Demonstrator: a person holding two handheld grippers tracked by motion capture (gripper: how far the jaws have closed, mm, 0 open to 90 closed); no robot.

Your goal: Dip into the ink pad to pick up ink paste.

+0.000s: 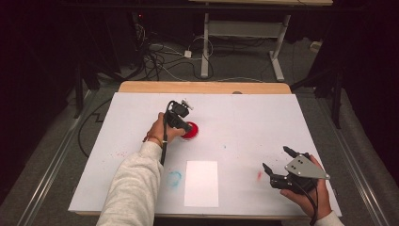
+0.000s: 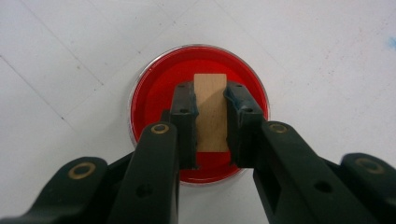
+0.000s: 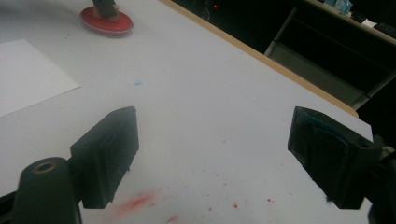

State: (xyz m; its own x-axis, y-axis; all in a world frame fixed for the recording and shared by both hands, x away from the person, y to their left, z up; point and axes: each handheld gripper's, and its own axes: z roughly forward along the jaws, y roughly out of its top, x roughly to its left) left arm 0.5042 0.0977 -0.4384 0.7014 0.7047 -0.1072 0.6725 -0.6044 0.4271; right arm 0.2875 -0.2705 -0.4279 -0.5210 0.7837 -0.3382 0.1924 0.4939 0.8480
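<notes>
The left gripper (image 2: 210,116) holds the wooden block (image 2: 211,112) between closed fingers, pressed into the red ink dish (image 2: 154,93) mid-surface. Inking appears underway; stamping the white paper (image 1: 201,183) remains. The right gripper (image 1: 277,165) rests open, empty.

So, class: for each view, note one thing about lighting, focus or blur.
High view: the white table is bright, the room around it dark. Left gripper view: the wooden block and red dish are sharp. Right gripper view: the near jaws look soft, the red smear blurred.
</notes>
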